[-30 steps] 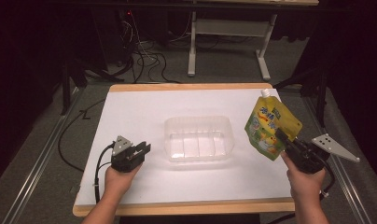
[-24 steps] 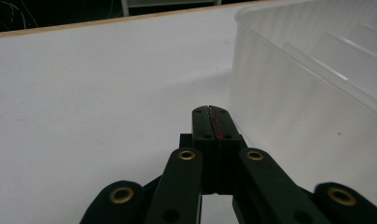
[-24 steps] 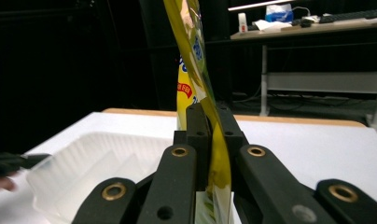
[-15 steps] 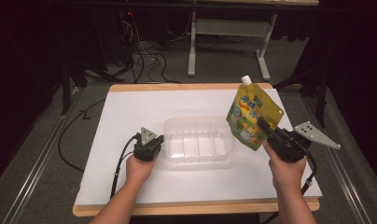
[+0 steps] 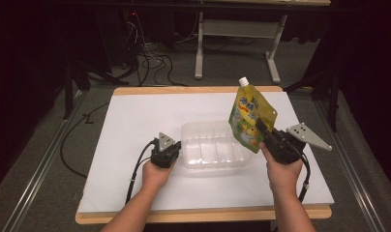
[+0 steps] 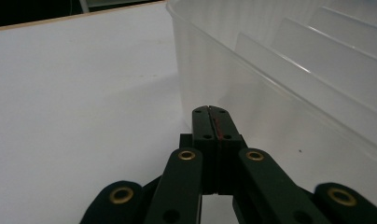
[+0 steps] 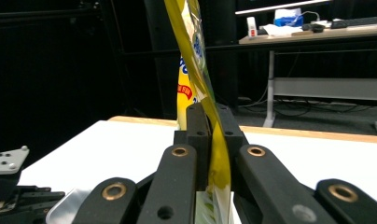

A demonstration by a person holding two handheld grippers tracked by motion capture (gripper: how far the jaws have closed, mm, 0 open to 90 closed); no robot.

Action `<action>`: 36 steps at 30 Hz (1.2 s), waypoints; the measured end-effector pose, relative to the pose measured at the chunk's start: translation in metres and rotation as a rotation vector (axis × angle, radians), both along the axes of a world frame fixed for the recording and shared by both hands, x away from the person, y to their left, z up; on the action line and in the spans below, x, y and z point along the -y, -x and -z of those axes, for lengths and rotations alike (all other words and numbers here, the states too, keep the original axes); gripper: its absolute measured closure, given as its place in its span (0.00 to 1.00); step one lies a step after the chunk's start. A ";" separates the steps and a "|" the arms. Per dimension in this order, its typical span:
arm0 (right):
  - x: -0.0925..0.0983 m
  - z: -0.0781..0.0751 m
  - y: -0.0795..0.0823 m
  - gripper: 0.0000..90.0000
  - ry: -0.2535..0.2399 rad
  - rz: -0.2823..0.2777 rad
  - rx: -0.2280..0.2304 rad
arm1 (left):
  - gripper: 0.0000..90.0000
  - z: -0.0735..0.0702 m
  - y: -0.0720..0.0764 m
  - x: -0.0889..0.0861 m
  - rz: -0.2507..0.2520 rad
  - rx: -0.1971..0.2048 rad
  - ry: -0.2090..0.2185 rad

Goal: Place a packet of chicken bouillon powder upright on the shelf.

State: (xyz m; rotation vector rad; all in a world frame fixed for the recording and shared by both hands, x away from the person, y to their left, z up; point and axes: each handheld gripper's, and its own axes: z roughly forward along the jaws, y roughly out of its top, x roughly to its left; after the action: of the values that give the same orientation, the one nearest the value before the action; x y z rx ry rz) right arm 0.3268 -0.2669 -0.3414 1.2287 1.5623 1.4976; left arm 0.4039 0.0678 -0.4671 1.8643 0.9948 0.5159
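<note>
A clear plastic container [image 5: 210,145] with ribbed dividers sits mid-table on the white mat. My left gripper [image 5: 175,146] rests at its left wall. In the left gripper view its jaws [image 6: 210,111] are shut with nothing between them, tips close to the container wall [image 6: 252,93]. My right gripper [image 5: 259,129] is shut on the lower edge of a yellow drink pouch [image 5: 249,116] with a white cap [image 5: 243,82]. It holds the pouch upright over the container's right end. In the right gripper view the pouch [image 7: 196,70] rises from between the closed jaws [image 7: 209,112].
The white mat [image 5: 135,116] covers a wood-edged table [image 5: 193,90]. Cables [image 5: 150,63] and a white desk frame [image 5: 232,29] stand on the floor beyond the far edge. Metal rails run along both sides. The left gripper's grey plate [image 7: 7,161] shows low left in the right gripper view.
My left hand has slid right across the mat up to the container's left wall. My right hand has carried the pouch leftward, over the container's right end.
</note>
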 end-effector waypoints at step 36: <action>0.000 0.035 -0.021 1.00 -0.007 0.091 -0.043 | 0.72 -0.012 0.033 -0.031 0.088 0.011 0.010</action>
State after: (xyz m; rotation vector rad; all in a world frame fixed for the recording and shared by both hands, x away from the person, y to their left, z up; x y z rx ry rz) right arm 0.3481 -0.2667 -0.3767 1.3266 1.5089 1.4288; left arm 0.3708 0.0991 -0.4550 1.8852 0.9018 0.4672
